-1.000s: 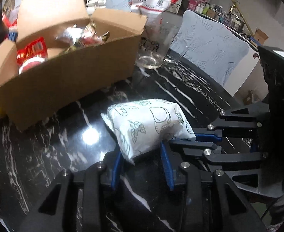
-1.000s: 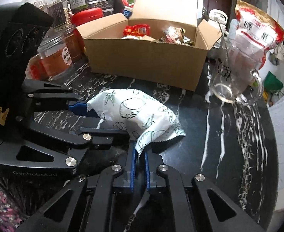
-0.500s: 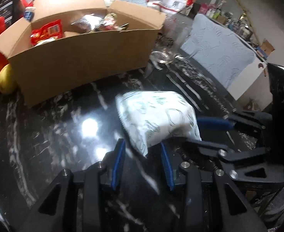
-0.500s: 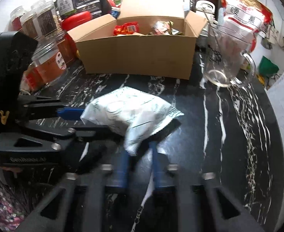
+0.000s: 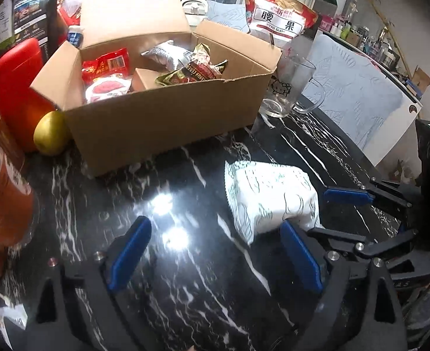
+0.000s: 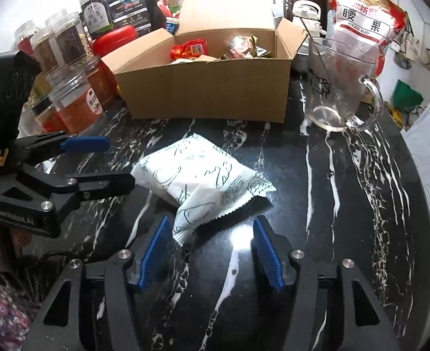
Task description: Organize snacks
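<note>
Both grippers are coming apart here: our left gripper point(image 5: 215, 251) has its blue pads spread wide and its jaws are opening, with nothing between them but bare table; the white packet point(image 5: 269, 197) sits off by the right-hand pad, just about touching its tip. Our right gripper point(image 6: 212, 254) is opening too, pads apart, and only the loose corner of the packet point(image 6: 203, 175) pokes toward the gap, with neither pad pressing on it. So the packet is lying flat on the black marble table point(image 6: 346, 193), not pinched by anything, between the two grippers and in front of the box point(image 6: 206, 90). From the right wrist view we can see the left gripper point(image 6: 112, 163) coming in from the left side, one finger right up against the packet's edge; from the left wrist view the right gripper point(image 5: 326, 213) comes in from the right, near the packet's other end. The box stands open, flaps up, with red and foil snack packs inside. A glass mug point(image 6: 337, 87) stands to the right of the box, a red-and-white bag point(image 6: 361, 26) behind it. Jars point(image 6: 77, 99) crowd the left side, and a yellow fruit point(image 5: 51, 137) sits against the box's left corner.
</note>
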